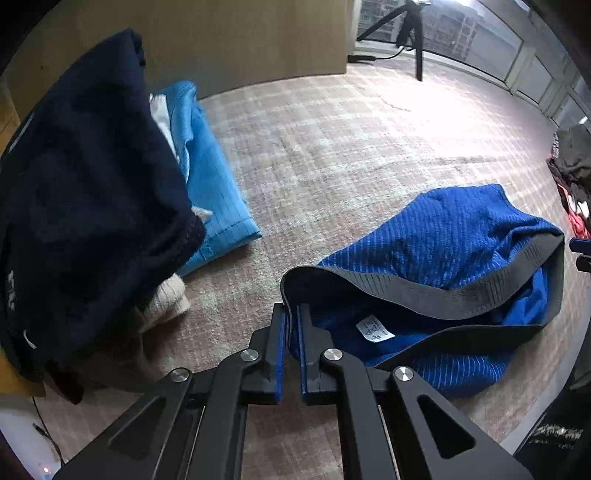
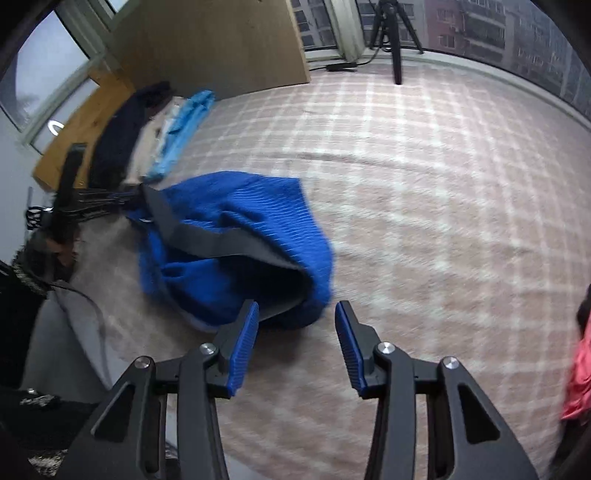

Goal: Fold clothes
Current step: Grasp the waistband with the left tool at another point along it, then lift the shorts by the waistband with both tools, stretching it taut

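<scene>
Blue ribbed knit with a grey waistband, the garment (image 1: 461, 236) lies crumpled on the checked carpet (image 1: 332, 140), its opening gaping toward both cameras and a white label (image 1: 375, 328) showing inside. The left gripper (image 1: 291, 314) is clenched on the grey band at the near left edge of that opening; the band runs between its blue pads, which hide the pinched part. The right gripper (image 2: 295, 314) stands released, jaws wide apart, just short of the garment's near right end (image 2: 240, 229); its left fingertip overlaps the cloth in the right wrist view, but that picture is smeared, so I cannot tell whether it touches.

Left of the garment sits a stack: a dark navy piece (image 1: 85, 192) on top, cut off by the frame edge, over a light blue folded piece (image 1: 214, 184), with something cream-white (image 1: 166, 299) poking out below. At the far right a dark and red heap (image 1: 572, 177) is mostly cut off. A black tripod (image 2: 391, 33) stands by the window.
</scene>
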Motion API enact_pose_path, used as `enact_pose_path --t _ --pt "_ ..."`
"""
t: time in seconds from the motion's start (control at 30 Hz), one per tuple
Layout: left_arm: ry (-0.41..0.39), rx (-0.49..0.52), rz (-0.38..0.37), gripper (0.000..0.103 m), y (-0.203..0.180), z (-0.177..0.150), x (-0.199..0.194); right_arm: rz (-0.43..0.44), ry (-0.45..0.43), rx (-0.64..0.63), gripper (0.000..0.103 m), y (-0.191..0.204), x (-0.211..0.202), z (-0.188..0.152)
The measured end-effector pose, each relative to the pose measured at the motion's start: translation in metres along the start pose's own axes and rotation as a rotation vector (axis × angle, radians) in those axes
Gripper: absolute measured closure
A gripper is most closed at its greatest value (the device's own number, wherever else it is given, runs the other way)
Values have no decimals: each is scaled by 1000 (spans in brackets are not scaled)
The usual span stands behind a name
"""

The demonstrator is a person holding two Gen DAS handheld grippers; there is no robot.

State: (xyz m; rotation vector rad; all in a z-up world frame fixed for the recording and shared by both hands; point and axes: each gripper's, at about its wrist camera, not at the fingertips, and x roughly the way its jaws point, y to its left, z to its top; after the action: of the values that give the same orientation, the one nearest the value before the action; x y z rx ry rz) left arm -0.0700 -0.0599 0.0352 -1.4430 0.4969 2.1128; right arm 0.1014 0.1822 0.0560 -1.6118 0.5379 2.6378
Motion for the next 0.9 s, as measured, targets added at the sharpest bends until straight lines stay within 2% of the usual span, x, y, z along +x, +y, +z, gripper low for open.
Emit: enact_pose_path --t 0.1,0.17,0.23,0.3,0.4,0.6,0.73,0.77,0.8,0.87,0.9 --pt "-2 15 4 98 -3 1 -2 -2 23 7 65 6 5 -3" --pt "-2 17 9 98 -4 2 -2 25 47 40 66 3 14 -3" --pt "-7 18 14 98 -5 1 -4 61 68 77 72 1 19 -2" --pt "-15 11 13 96 -2 0 -6 98 77 85 73 4 21 -2" --pt "-18 5 16 96 2 1 -8 108 77 88 73 6 22 -1" --pt "-37 11 -2 96 3 5 -14 87 101 185 73 -12 42 10" --pt "-10 28 8 95 3 8 -6 60 105 212 73 -25 51 16" --pt "0 33 11 95 3 9 -3 57 105 209 74 -25 51 17" --pt "11 37 11 95 4 11 2 53 103 204 79 -25 51 18" --pt "35 46 13 89 4 14 10 46 97 195 81 -25 52 20" --pt "48 57 25 80 3 15 15 41 95 189 88 -25 52 20"
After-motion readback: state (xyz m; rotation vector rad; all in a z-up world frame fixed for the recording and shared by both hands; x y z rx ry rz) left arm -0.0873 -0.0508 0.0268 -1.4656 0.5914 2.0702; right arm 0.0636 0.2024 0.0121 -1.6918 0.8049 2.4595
